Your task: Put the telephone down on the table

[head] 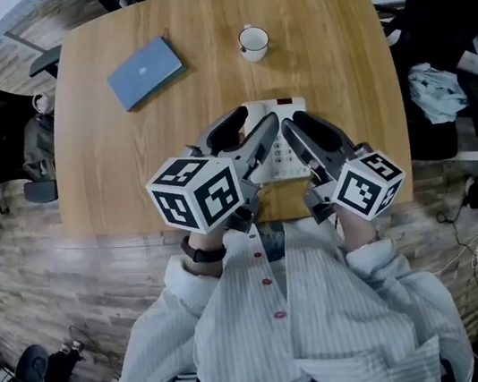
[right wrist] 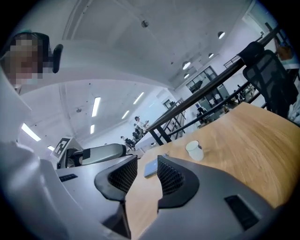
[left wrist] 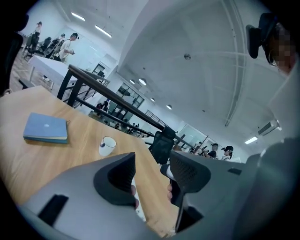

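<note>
Left gripper [head: 250,131] and right gripper [head: 299,126] hang parted and empty over the telephone [head: 281,158], at the counter's [head: 334,52] 6 o'clock. Probably stiff, slick, light plastic: clamp its base sides.

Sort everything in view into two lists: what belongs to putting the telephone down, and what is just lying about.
Job in hand: white push-button telephone; light wooden table it lies on; left tool and right tool, both open and empty.

Lying about: blue rectangular book; white ceramic mug.
</note>
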